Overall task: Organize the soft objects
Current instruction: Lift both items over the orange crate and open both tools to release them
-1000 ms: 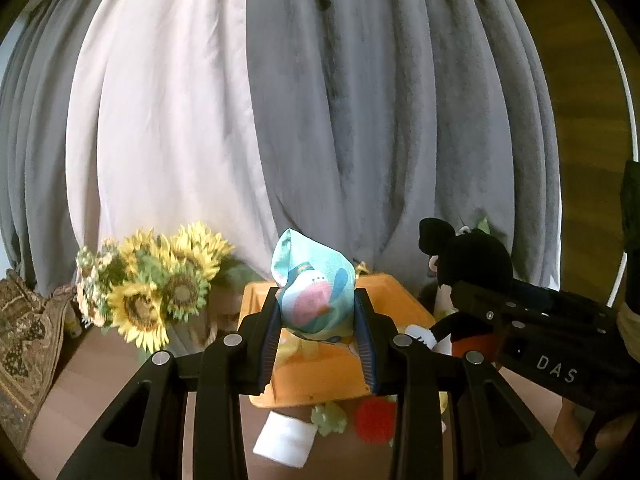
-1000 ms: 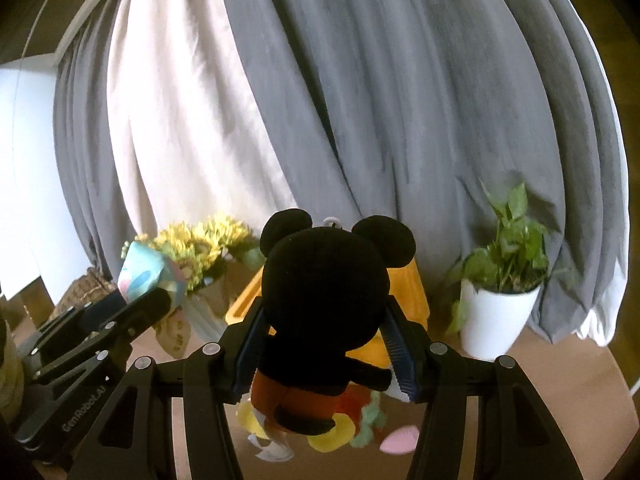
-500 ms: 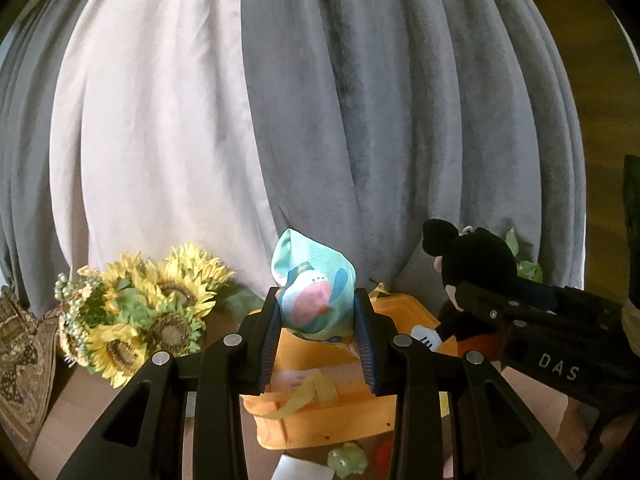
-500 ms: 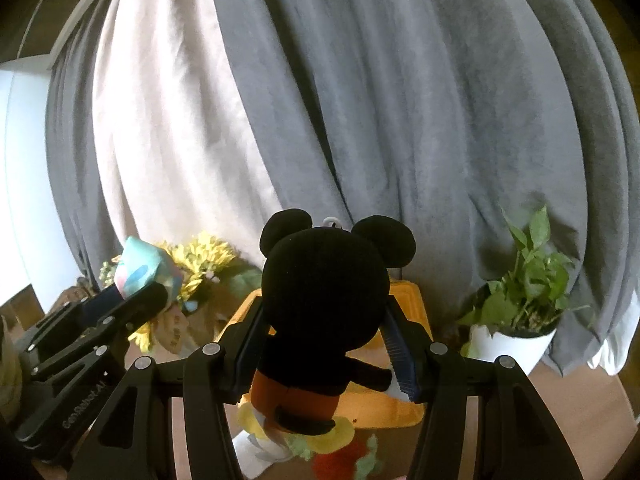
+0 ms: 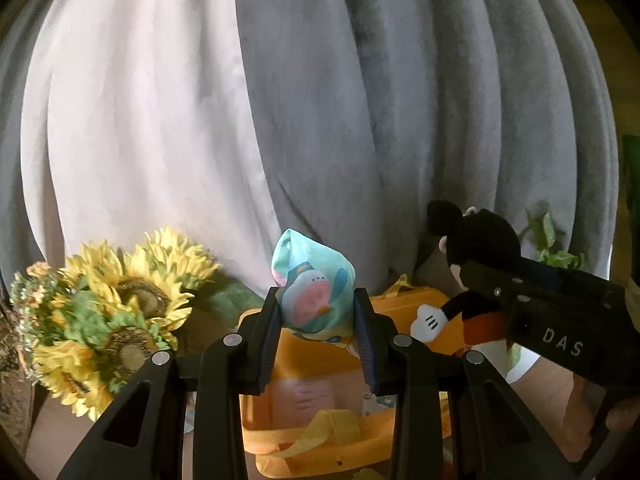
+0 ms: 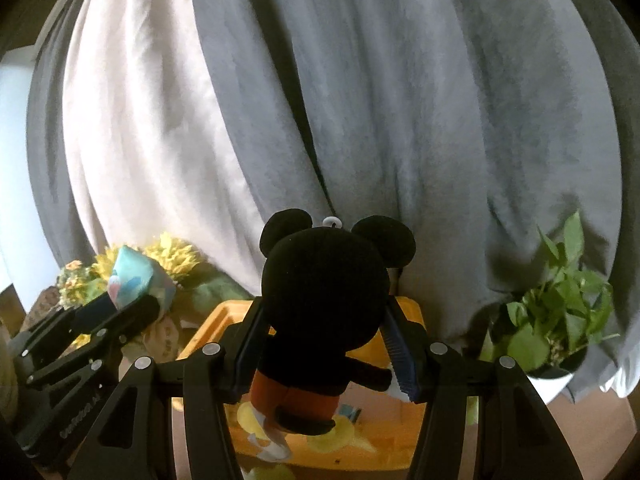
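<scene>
The left hand-held gripper is pinching a small turquoise fabric pouch with a pink cartoon print, while the right hand-held gripper is clamping a black mouse plush toy in red shorts. Both are hanging just over the open orange plastic bin. Releasing well would likely mean lowering each inside the rim first, away from the yellow sunflower bouquet beyond.

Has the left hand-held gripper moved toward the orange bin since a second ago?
Yes. The left hand-held gripper is closer: the orange bin fills more of its view.
</scene>
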`<action>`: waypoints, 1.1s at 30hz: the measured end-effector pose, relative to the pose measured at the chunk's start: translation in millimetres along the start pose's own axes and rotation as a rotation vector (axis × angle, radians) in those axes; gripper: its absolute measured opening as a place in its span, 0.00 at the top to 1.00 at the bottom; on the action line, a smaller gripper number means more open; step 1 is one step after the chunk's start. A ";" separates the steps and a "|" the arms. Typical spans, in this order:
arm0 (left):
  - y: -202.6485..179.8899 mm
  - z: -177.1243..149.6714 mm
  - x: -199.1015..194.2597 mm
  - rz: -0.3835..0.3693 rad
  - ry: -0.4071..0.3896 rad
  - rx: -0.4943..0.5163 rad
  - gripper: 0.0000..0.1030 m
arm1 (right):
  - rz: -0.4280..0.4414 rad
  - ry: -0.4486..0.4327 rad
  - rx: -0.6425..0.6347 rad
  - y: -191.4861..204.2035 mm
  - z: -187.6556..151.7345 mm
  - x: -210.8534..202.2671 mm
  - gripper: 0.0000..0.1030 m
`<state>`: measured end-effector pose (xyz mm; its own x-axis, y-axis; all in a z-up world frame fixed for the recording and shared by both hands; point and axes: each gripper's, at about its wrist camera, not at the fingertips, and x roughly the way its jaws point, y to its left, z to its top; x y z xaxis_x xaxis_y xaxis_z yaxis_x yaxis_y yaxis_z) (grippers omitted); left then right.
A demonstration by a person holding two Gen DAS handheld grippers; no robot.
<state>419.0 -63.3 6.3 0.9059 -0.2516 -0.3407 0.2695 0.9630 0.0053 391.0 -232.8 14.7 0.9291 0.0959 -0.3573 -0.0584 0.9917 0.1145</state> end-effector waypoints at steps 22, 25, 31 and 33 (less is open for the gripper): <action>5.8 -44.1 95.7 -0.010 0.212 0.010 0.67 | -0.042 0.196 0.017 -15.4 -33.7 96.4 0.44; 6.1 -47.5 100.1 -0.013 0.243 0.012 0.66 | -0.035 0.239 0.012 -13.8 -40.3 101.8 0.44; 5.4 -51.0 106.3 -0.033 0.282 0.008 0.61 | -0.030 0.304 0.025 -16.6 -45.6 110.0 0.36; 4.6 -50.9 106.3 -0.030 0.286 0.014 0.53 | -0.038 0.307 0.028 -17.4 -44.4 110.1 0.27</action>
<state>499.9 -80.7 -77.8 0.7692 -0.2408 -0.5919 0.3011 0.9536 0.0034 478.1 -235.7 -67.8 0.7763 0.0847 -0.6246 -0.0117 0.9927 0.1201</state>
